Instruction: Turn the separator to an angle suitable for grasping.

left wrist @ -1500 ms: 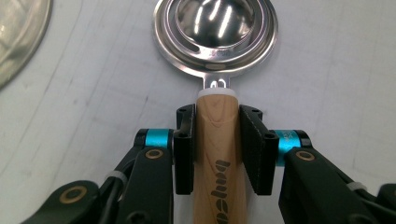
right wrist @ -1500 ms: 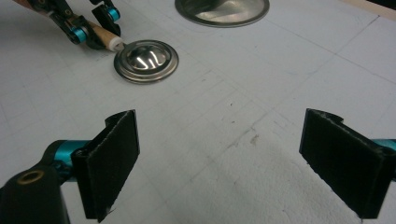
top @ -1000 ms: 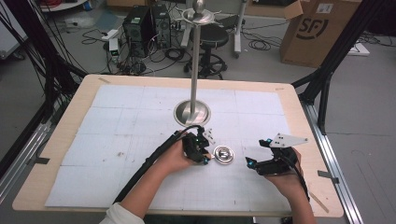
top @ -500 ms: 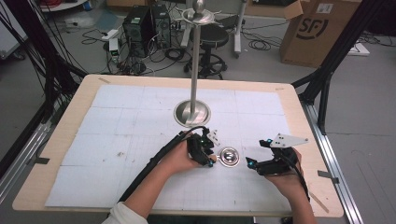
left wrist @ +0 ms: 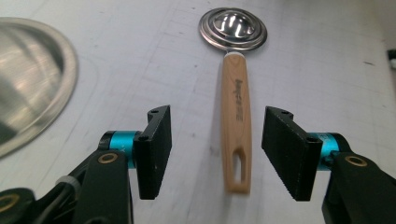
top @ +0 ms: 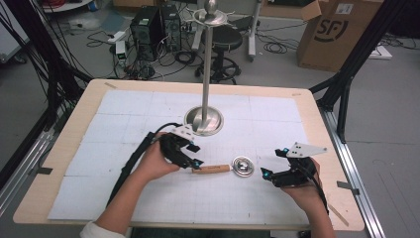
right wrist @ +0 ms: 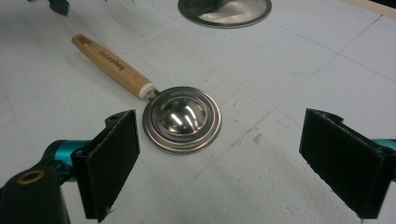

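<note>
A scoop with a wooden handle [top: 212,169] and a round metal head [top: 243,166] lies flat on the white mat. My left gripper [top: 194,155] sits at the handle's left end; its jaws have just been opening. In the left gripper view, the handle [left wrist: 236,116] runs up between the left gripper [left wrist: 222,156] jaws, which stand apart from it on both sides. My right gripper [top: 274,162] rests open just right of the head. In the right gripper view the head [right wrist: 181,119] lies ahead of the right gripper [right wrist: 229,163], nothing between its pads.
A metal stand with a round base [top: 203,121] and a tall pole [top: 207,64] rises behind the scoop at mid-table. The wooden table edge [top: 341,148] frames the mat. Cables trail from both grippers toward the front edge.
The left gripper has let go of the scoop's handle and drawn back to the left, baring the handle. The scoop lies slightly farther right than a second ago. The right gripper has stayed put.
</note>
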